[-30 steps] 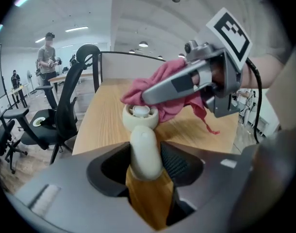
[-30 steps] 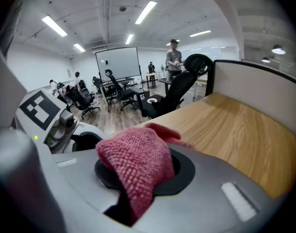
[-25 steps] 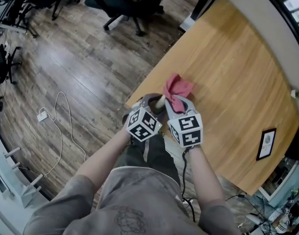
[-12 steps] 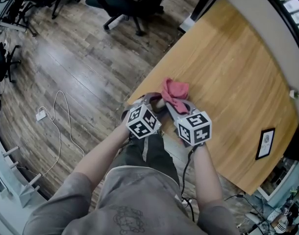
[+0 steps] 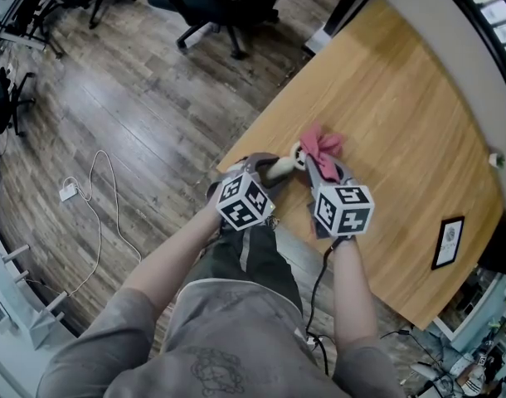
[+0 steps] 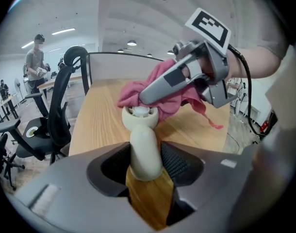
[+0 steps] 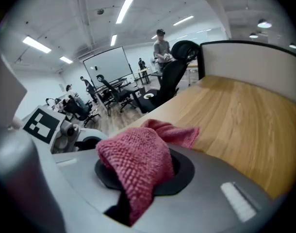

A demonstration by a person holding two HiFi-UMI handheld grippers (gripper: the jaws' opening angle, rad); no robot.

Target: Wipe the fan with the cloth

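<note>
A small cream hand-held fan (image 6: 144, 144) sticks out over the near edge of the wooden table (image 5: 402, 114). My left gripper (image 6: 145, 166) is shut on its handle, and the round head (image 5: 298, 155) points away from me. My right gripper (image 5: 321, 161) is shut on a pink cloth (image 5: 323, 144). The cloth (image 6: 163, 87) drapes against the far side of the fan's head, with the right gripper (image 6: 147, 97) reaching in from the right. In the right gripper view the bunched cloth (image 7: 138, 161) fills the jaws and hides the fan.
A small framed picture (image 5: 450, 243) lies on the table at the right. Office chairs (image 5: 224, 7) stand on the wooden floor beyond the table corner. A white cable and plug (image 5: 70, 193) lie on the floor to the left. People stand far off in the room (image 7: 161, 45).
My right gripper has slid to the right with the cloth, uncovering the fan's head. The left gripper and the fan have stayed in place.
</note>
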